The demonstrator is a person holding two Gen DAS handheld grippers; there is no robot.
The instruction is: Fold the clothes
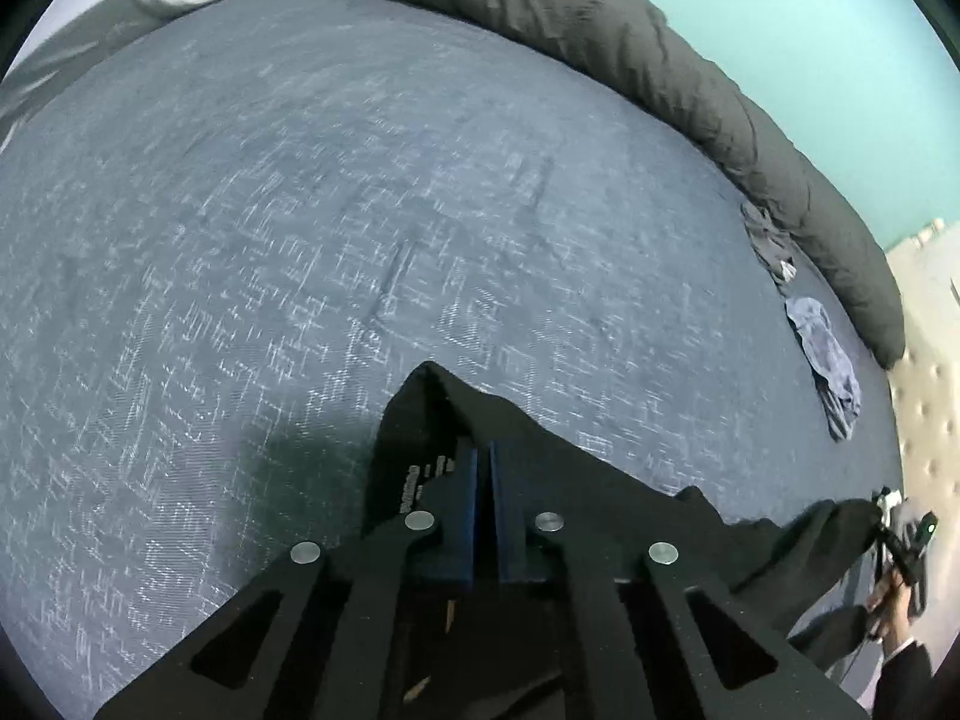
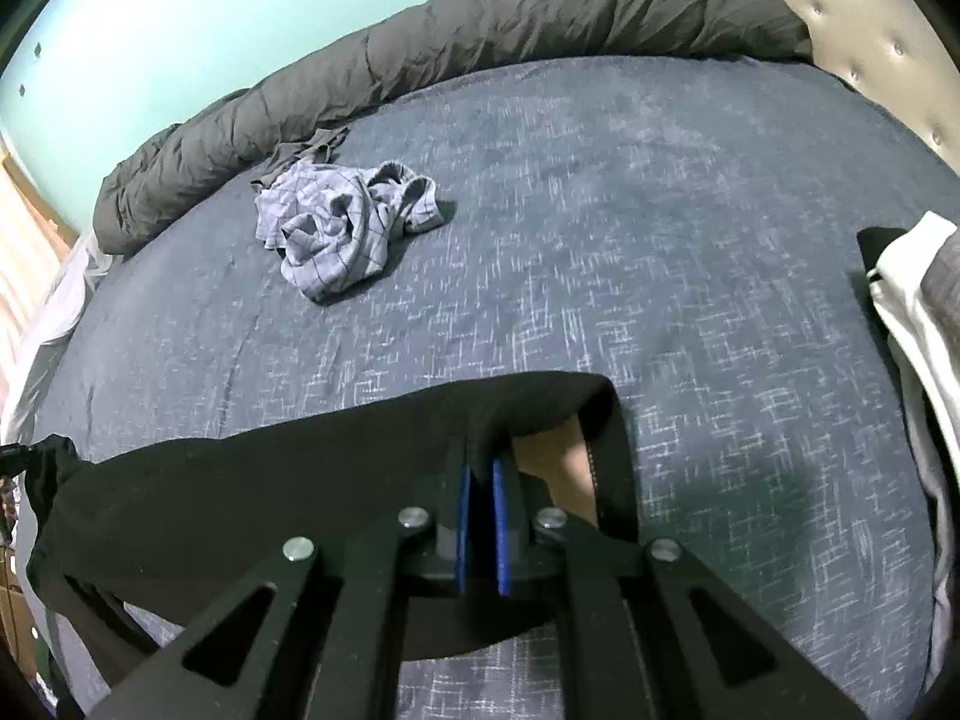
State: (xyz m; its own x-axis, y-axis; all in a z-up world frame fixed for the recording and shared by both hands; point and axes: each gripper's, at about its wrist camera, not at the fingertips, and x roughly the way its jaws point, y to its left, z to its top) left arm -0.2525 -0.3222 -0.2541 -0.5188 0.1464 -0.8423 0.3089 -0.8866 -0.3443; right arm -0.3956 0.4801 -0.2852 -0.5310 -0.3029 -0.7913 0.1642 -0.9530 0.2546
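Observation:
A black garment hangs stretched between both grippers above the blue bed sheet. My left gripper is shut on one corner of it, and the cloth drapes over the blue pads. In the right wrist view the same black garment spans to the left, with my right gripper shut on its hemmed edge. A loop of the hem hangs to the right of the pads. The right gripper and the hand holding it show at the lower right edge of the left wrist view.
A crumpled grey-blue checked garment lies on the sheet toward the far side. A rolled dark grey duvet lines the far edge below a teal wall. White and grey clothes lie at the right. A tufted headboard stands beyond.

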